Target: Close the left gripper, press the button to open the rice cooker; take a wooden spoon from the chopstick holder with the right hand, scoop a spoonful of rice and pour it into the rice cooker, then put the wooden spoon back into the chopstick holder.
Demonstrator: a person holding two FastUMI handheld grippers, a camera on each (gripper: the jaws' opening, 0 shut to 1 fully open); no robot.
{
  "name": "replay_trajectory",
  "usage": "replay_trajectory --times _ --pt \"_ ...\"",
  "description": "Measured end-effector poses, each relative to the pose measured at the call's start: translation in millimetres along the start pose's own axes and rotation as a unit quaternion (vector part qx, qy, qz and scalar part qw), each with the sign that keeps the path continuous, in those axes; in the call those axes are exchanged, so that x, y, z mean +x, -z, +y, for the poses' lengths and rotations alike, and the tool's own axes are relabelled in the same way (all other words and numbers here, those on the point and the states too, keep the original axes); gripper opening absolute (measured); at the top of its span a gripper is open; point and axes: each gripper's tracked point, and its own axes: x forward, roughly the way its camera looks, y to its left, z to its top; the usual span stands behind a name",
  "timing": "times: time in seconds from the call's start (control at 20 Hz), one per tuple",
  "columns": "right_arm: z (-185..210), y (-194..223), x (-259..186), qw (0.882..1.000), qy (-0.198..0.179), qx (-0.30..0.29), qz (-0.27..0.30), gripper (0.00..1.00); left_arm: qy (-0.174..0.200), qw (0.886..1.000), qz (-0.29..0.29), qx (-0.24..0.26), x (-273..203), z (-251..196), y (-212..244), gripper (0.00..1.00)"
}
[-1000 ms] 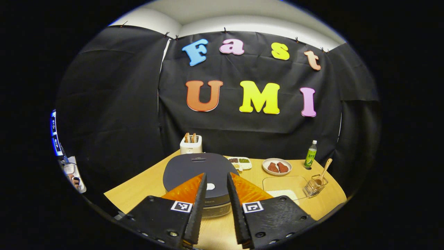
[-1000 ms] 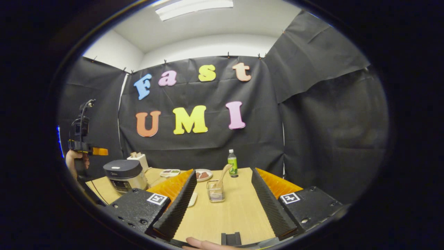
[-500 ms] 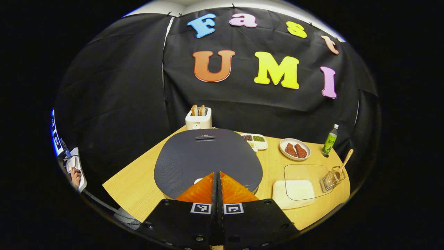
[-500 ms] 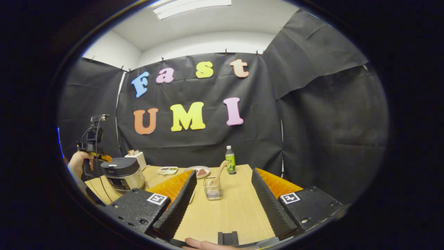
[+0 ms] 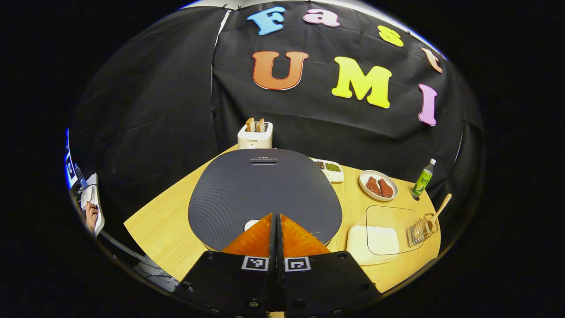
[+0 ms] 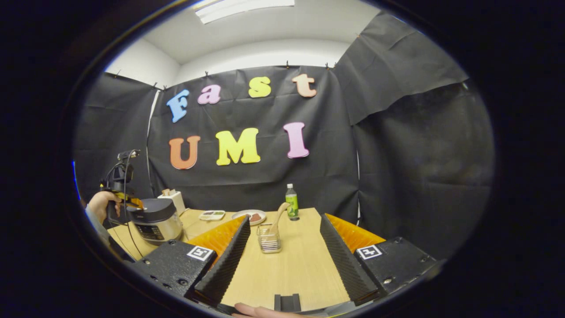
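The rice cooker (image 5: 265,194) stands under my left gripper (image 5: 276,216), its dark lid down. That gripper is shut with nothing between its fingers, and its tips hang over the lid's front edge beside the white button (image 5: 250,224). In the right gripper view the same gripper (image 6: 136,204) sits at the cooker (image 6: 156,221), held by a hand (image 6: 99,204). My right gripper (image 6: 284,217) is open and empty above the table. The wooden spoon (image 6: 279,214) leans in the wire chopstick holder (image 6: 268,239) ahead of it. A clear tray of white rice (image 5: 373,240) lies right of the cooker.
A toaster (image 5: 255,134) stands behind the cooker. A small divided dish (image 5: 330,168), a plate of meat (image 5: 378,185) and a green bottle (image 5: 423,178) line the table's far side. The holder (image 5: 421,227) sits near the table's right edge (image 5: 435,251).
My left gripper shut from open, then moved forward and down over the cooker lid. The right gripper barely shifted and stays open.
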Motion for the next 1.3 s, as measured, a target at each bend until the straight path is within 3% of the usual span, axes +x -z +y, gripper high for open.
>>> replay_trajectory --times 0.15,0.45,0.55,0.6,0.75,0.85,0.9,1.3 --pt "-1.2 1.3 -1.0 1.0 0.001 0.003 0.001 1.0 -0.005 1.0 -0.008 0.003 3.4 0.4 3.8 0.0" --pt "-3.7 11.6 -0.5 1.0 0.0 0.006 0.014 1.0 0.009 0.999 -0.018 -0.045 -4.3 0.5 -4.3 0.0" --pt "-4.1 9.7 -3.8 1.0 0.003 0.003 0.015 1.0 0.038 0.996 -0.039 -0.077 -10.1 -12.2 -16.9 0.0" --pt "-3.5 7.6 -5.8 1.0 0.005 0.0 0.015 0.99 0.048 0.994 -0.055 -0.082 -19.6 -20.0 -23.9 0.17" --pt "4.1 2.5 -13.2 1.0 0.002 -0.011 0.007 0.99 0.035 0.991 -0.121 -0.04 -56.7 -21.5 -51.0 0.39" --pt "12.7 1.5 -16.0 1.0 -0.007 -0.017 0.005 1.0 0.024 0.987 -0.16 -0.002 -84.0 -27.2 -65.3 0.86" --pt "16.1 1.3 -16.5 1.0 -0.009 -0.019 0.004 1.0 0.022 0.985 -0.173 0.008 -96.2 -29.4 -66.7 0.96" --pt "40.4 17.3 -4.1 0.999 -0.014 -0.021 0.029 1.0 0.067 0.972 -0.219 0.044 -167.6 -51.2 -36.4 0.94"
